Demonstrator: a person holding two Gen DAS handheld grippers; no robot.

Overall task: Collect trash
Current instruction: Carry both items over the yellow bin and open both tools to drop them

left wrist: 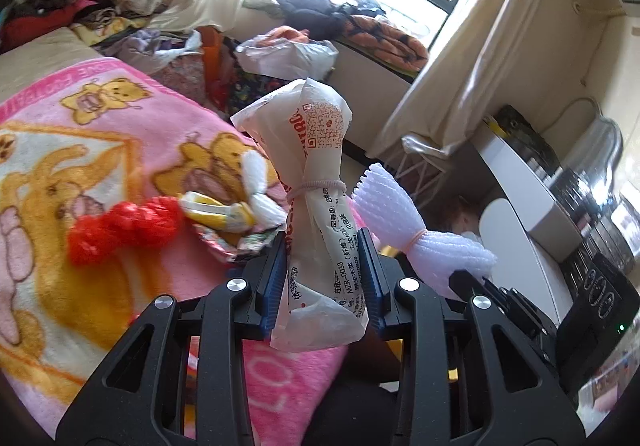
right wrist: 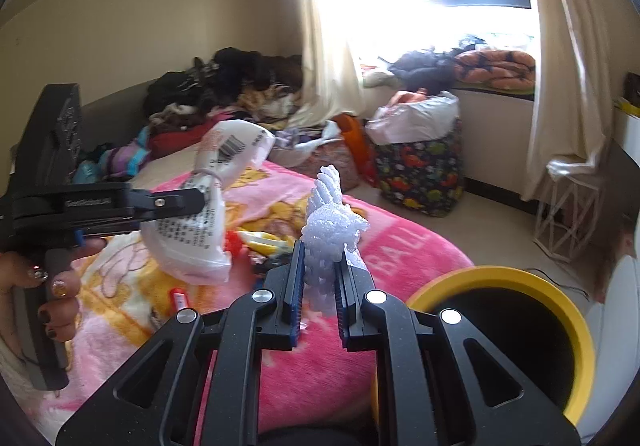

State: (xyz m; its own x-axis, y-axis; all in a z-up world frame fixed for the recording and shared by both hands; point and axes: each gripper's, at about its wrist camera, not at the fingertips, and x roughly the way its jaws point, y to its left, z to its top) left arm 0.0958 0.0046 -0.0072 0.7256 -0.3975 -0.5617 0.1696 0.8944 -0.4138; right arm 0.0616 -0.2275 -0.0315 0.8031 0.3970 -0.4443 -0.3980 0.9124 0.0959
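Observation:
My left gripper [left wrist: 323,246] is shut on a white printed plastic bag [left wrist: 316,181] tied with a band, held upright above the pink bear blanket [left wrist: 80,149]. The bag also shows in the right wrist view [right wrist: 200,221]. My right gripper [right wrist: 320,278] is shut on a white foam fruit net [right wrist: 334,230], which also shows in the left wrist view [left wrist: 404,221]. More trash lies on the blanket: a red mesh wad [left wrist: 120,230], a yellow wrapper [left wrist: 218,211], a white foam piece [left wrist: 260,185]. A yellow-rimmed black bin [right wrist: 508,326] stands at lower right.
Piles of clothes [right wrist: 224,93] lie at the bed's far end. A dinosaur-print bag [right wrist: 420,165] with a white plastic bag stands on the floor by the window. A white wire stand [right wrist: 568,209] and a white desk [left wrist: 520,213] are at right.

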